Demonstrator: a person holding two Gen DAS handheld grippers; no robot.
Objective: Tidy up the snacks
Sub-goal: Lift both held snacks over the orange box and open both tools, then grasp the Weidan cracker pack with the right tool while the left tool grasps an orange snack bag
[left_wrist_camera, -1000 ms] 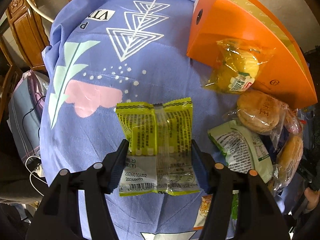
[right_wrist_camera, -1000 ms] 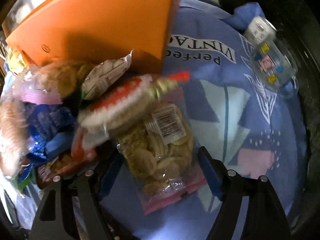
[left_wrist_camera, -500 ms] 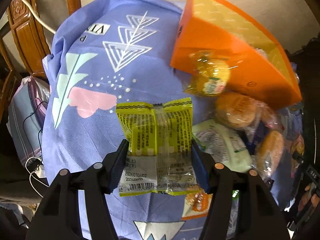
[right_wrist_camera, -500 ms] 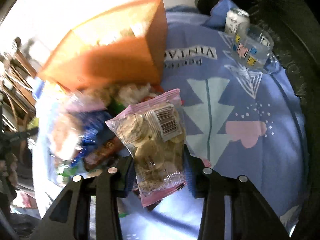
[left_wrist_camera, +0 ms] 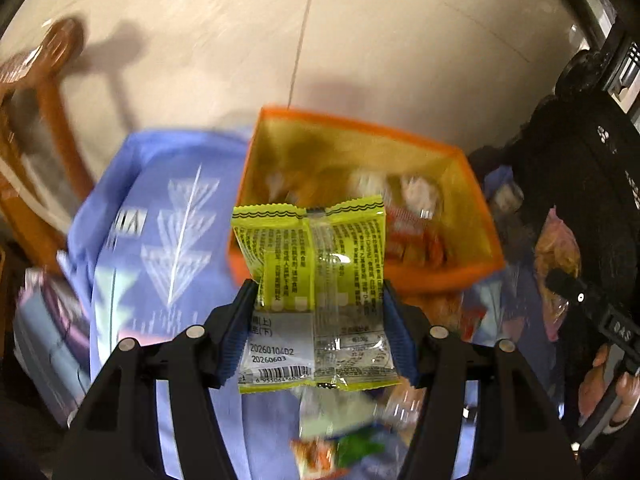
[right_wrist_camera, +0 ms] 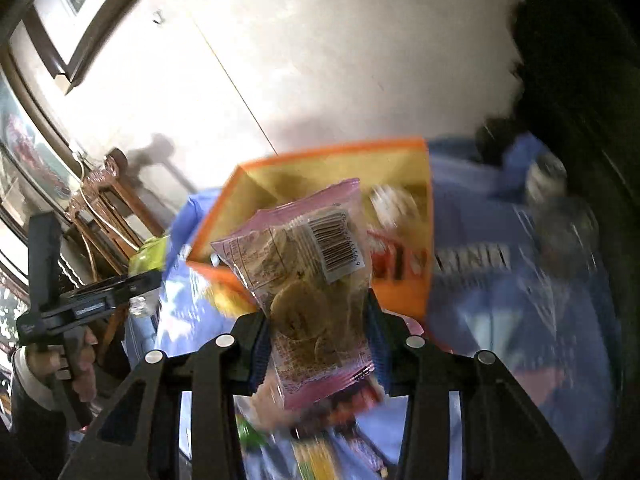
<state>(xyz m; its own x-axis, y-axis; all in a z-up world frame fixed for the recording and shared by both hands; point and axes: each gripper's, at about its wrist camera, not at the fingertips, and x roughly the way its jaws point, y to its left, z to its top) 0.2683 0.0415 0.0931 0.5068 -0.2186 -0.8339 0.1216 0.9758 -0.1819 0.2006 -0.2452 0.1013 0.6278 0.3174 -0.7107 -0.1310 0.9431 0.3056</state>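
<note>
My left gripper (left_wrist_camera: 318,324) is shut on a yellow-green snack packet (left_wrist_camera: 316,292), held flat with its printed back and barcode facing the camera. Beyond it stands the open orange box (left_wrist_camera: 436,280) with several packets inside. In the right wrist view my right gripper (right_wrist_camera: 316,344) is shut on a pink-edged clear bag of round biscuits (right_wrist_camera: 308,280), lifted in front of the same orange box (right_wrist_camera: 400,300). Loose snacks (right_wrist_camera: 312,452) lie blurred on the blue cloth (right_wrist_camera: 520,312) under both grippers.
The blue printed cloth (left_wrist_camera: 160,240) covers the table. A wooden chair (left_wrist_camera: 36,128) stands at the left, pale floor behind. The hand with the other gripper (right_wrist_camera: 64,320) shows at the left of the right wrist view. A can and clear container (right_wrist_camera: 556,200) sit at the far right.
Both grippers have risen off the cloth with their packets, so the box's open top now shows. The right gripper shut on the biscuit bag, which lay on the pile a second ago.
</note>
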